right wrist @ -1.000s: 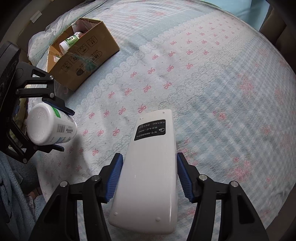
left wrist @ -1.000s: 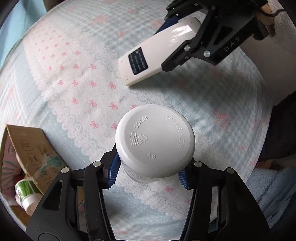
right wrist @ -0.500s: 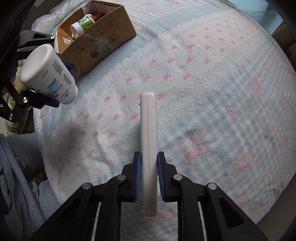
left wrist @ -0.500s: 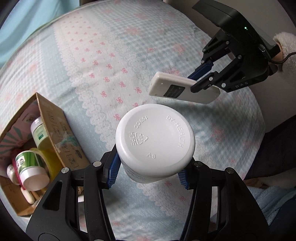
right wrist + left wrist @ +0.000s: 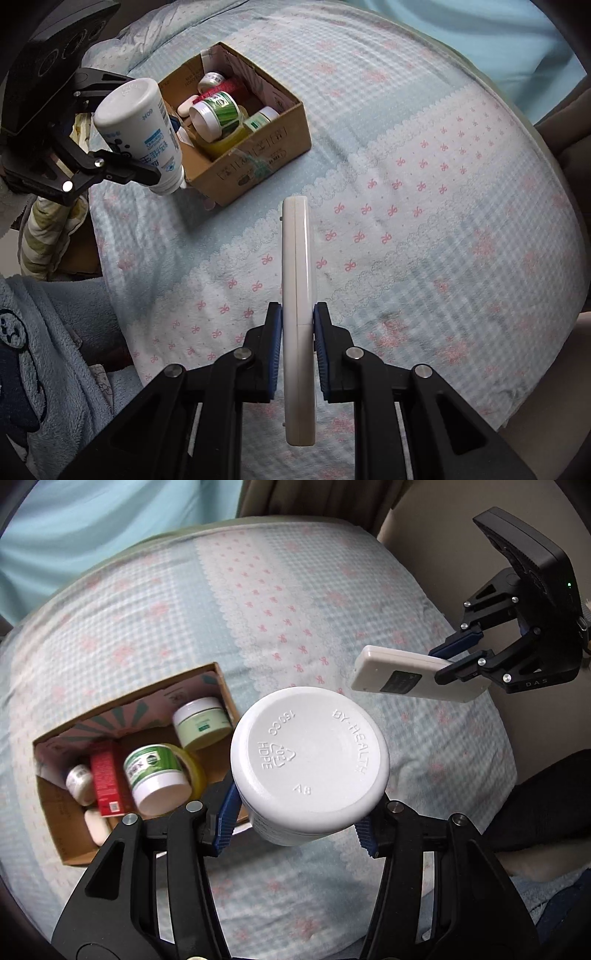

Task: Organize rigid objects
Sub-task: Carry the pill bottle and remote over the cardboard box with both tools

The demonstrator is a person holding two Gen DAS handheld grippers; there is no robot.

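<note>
My left gripper (image 5: 295, 823) is shut on a white plastic bottle (image 5: 309, 764), held in the air with its base toward the camera, just right of an open cardboard box (image 5: 221, 681). The same bottle (image 5: 138, 129) and left gripper (image 5: 122, 162) show in the right wrist view beside the box (image 5: 258, 155). My right gripper (image 5: 297, 325) is shut on a white remote control (image 5: 297, 266), held on edge above the bed. The remote (image 5: 410, 679) and right gripper (image 5: 461, 657) show at the right in the left wrist view.
The box holds several jars, a red carton (image 5: 107, 779) and a yellow tape roll (image 5: 192, 764). A light blue quilt with pink bows (image 5: 424, 221) covers the bed. A blue fleece blanket (image 5: 44, 350) lies at the left edge.
Both grippers have risen and swung toward the box, which now shows fully in both views. The remote was turned from flat to on edge in the right gripper.
</note>
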